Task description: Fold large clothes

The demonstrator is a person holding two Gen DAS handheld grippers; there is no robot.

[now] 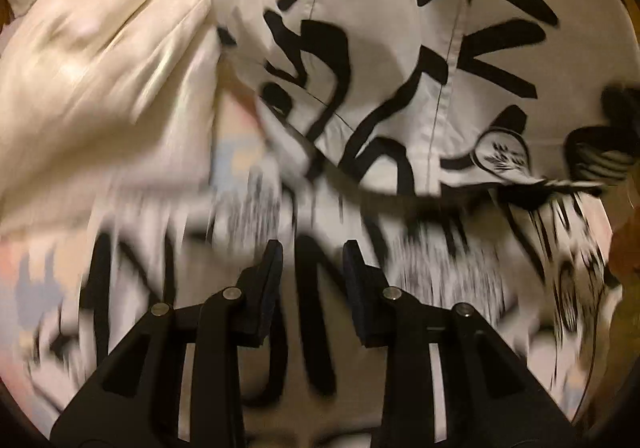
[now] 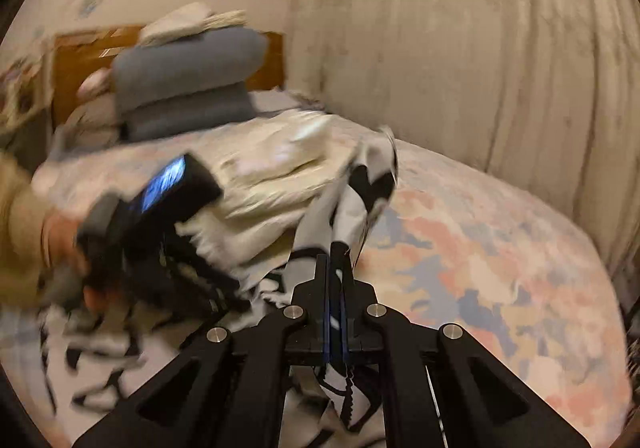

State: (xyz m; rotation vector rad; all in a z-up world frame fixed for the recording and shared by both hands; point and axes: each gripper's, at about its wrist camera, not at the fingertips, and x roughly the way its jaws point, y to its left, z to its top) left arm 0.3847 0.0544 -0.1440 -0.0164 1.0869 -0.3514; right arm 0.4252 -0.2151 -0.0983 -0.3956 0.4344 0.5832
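A large white garment with bold black markings (image 1: 400,60) fills the left wrist view, partly lifted and blurred. My left gripper (image 1: 314,252) is open just above the cloth, with nothing between its fingers. In the right wrist view my right gripper (image 2: 335,256) is shut on an edge of the same black-and-white garment (image 2: 360,188), which rises from its fingers and hangs below them. The left gripper (image 2: 168,232) appears there at the left, blurred, over the crumpled cloth.
A cream satin garment (image 1: 104,60) lies beside the patterned one, also in the right wrist view (image 2: 280,168). Both rest on a bed with a pastel patchy cover (image 2: 500,268). Grey pillows (image 2: 188,76) and a wooden headboard (image 2: 76,64) stand behind. A curtain (image 2: 480,48) hangs at right.
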